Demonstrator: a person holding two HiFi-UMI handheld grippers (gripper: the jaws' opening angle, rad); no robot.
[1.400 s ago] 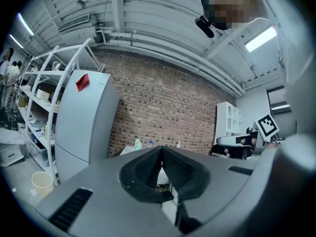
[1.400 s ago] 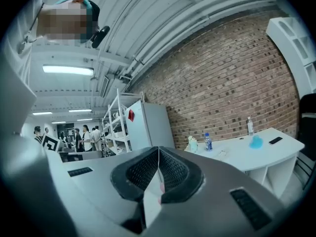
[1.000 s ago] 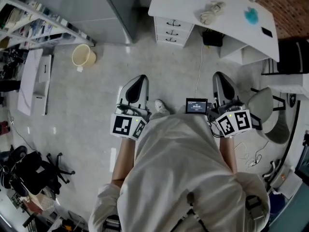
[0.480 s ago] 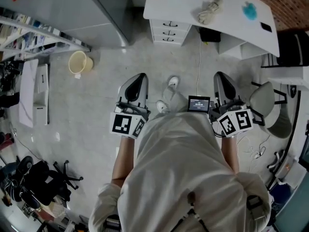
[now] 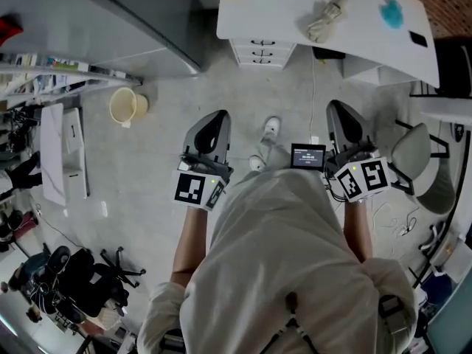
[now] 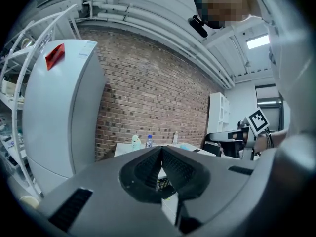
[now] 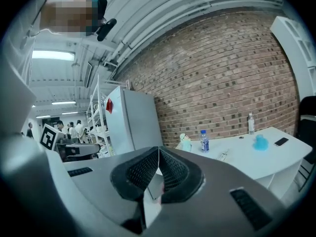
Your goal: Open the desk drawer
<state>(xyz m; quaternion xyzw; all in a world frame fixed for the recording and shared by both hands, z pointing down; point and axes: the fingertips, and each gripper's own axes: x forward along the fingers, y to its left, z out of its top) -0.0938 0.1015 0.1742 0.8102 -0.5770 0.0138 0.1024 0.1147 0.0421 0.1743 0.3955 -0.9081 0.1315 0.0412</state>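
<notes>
A white desk (image 5: 354, 32) stands ahead at the top of the head view, with a white drawer unit (image 5: 262, 52) of three drawers with dark handles under its left end. All three drawers look closed. My left gripper (image 5: 214, 124) and right gripper (image 5: 338, 116) are held side by side in front of the person's body, well short of the desk. Both are shut with nothing between the jaws. In the left gripper view the left gripper (image 6: 161, 149) points at the desk (image 6: 133, 149). The right gripper (image 7: 158, 152) looks toward the desk top (image 7: 256, 154).
A grey refrigerator (image 5: 125, 28) stands left of the desk. On the floor sit a yellow bucket (image 5: 127, 106) and a white board (image 5: 63, 153). A grey chair (image 5: 420, 168) is at the right. A rope bundle (image 5: 324, 17), a blue thing (image 5: 391, 12) and bottles (image 7: 204, 139) lie on the desk.
The person has walked forward toward the desk: the drawer unit, bucket and floor clutter have shifted in the head view. Both grippers stay shut and level in front of the body.
</notes>
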